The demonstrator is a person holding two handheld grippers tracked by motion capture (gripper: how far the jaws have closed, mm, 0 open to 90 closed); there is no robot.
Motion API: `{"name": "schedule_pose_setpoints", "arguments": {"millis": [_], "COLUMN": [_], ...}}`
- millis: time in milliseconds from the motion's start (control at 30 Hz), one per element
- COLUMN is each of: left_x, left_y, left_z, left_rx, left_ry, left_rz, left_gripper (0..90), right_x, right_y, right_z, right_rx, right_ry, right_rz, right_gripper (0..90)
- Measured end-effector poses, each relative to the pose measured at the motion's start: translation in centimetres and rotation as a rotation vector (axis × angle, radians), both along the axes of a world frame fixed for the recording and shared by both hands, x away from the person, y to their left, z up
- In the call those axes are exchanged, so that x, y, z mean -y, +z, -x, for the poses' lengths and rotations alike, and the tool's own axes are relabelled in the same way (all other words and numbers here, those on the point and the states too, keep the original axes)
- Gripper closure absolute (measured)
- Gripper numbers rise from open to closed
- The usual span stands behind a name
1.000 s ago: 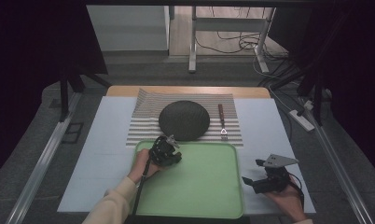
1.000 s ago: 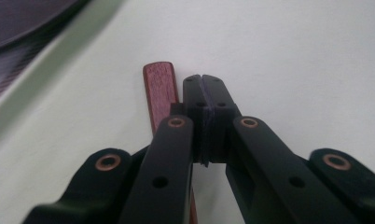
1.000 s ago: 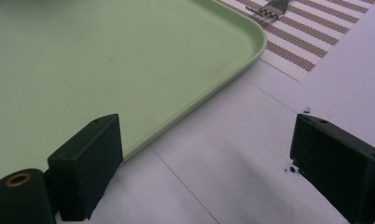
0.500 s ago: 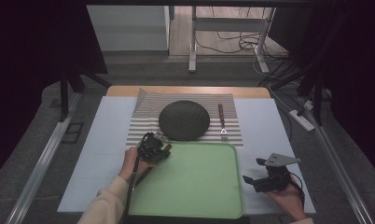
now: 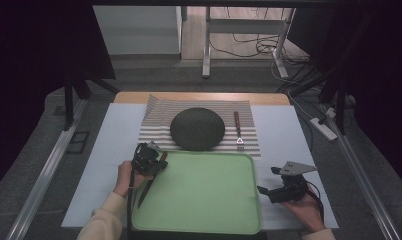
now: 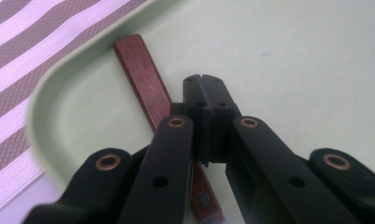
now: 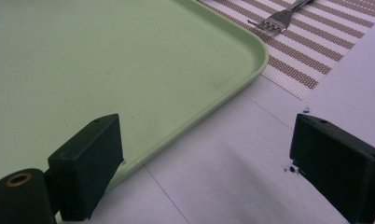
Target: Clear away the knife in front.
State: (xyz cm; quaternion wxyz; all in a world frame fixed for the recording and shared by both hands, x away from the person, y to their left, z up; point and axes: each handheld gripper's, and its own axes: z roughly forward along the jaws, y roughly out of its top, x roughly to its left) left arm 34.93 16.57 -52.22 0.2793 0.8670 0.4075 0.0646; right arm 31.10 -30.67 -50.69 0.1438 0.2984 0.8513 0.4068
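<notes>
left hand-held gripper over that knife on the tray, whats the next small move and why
Probably lift the left hand-held gripper up and away from the tray. In its own view the jaws are pressed shut with nothing between them, and the wooden-handled knife lies flat on the tray floor beside them, along the left rim. That suggests the knife is set down; the fork on the striped mat looks next.

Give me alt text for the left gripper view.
The left gripper, jaws closed together, sits over a green tray, with a wooden-handled knife lying in the tray's corner just beside and beneath it. A striped placemat lies beyond the rim.
</notes>
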Motion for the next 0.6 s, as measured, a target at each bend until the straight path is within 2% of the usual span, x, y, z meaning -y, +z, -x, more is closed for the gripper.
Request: {"name": "schedule_pose_setpoints", "arguments": {"millis": [200,333,600], "left_x": [-1.0,-1.7,-2.5], "left_y": [0.1,0.2,0.2], "left_z": [0.5,0.8,1.1], "left_rx": [0.004,0.001,-0.007], "left_ry": [0.022,0.042,0.073], "left_rz": [0.008,0.033,0.035], "left_gripper": [89.0,88.9,88.9], "right_x": [0.0,0.0,0.1], "right_y": [0.0,0.0,0.1], "right_z": [0.2,0.3,0.5], "right_rx": [-0.005,-0.001,0.001], "right_ry": [-0.008,-0.007,-0.006], "right_rz": [0.005,0.005,0.005], "right_gripper": [9.3,9.4,9.4]}}
